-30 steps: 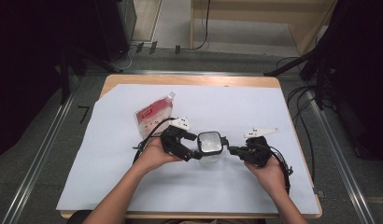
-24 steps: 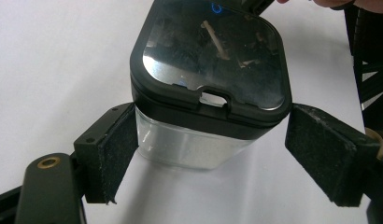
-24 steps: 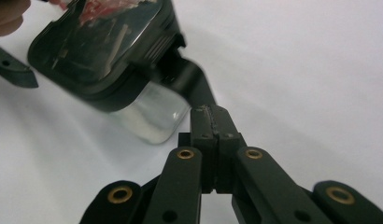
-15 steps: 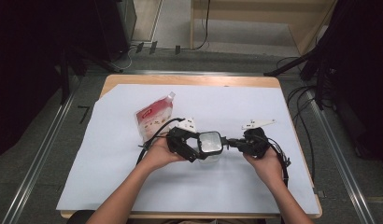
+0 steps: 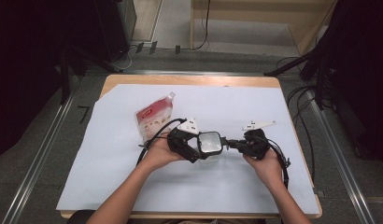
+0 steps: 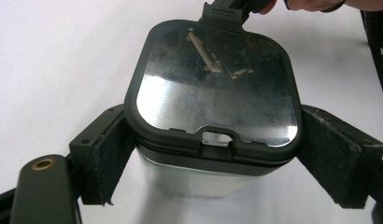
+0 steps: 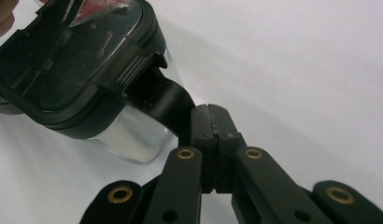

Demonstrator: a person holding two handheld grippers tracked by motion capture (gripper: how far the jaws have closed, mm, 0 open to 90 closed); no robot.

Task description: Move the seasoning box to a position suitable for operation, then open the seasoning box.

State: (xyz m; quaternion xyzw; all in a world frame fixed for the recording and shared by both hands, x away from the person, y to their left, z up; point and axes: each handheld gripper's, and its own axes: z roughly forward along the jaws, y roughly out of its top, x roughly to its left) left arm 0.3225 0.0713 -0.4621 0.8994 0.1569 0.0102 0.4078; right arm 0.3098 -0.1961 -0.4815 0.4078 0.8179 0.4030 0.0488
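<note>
Box (image 5: 209, 148) sits low on the white sheet (image 5: 110, 177) covering the surface (image 5: 189, 80), near the middle, between the two claws. Clear-walled, topped with a black-rimmed lid (image 6: 213, 81) whose shiny panel mirrors the room.

Left claw (image 5: 195, 150) comes in from the box's left side. Jaws spread wide, one pad (image 6: 105, 156) against each flank of the box just under the lid rim, as seen in the left claw view. Gripping the box by its body, lid facing up toward the camera.

Right claw (image 5: 231, 144) reaches in from the opposite side. Jaws fully together in the right claw view, tips (image 7: 208, 122) meeting right at a black latch tab (image 7: 168, 100) hanging off the lid edge. Touching the tab at the tip; cannot tell whether anything is pinched between the pads. Box lies up and to the left of this claw there, tilted in the picture, with its clear wall (image 7: 133, 135) showing under the lid.

Hands (image 5: 158, 151) wrap both claw bodies from below. Pouch (image 5: 152, 116), red and white with a spout, lies flat behind the left claw, apart from the box.
</note>
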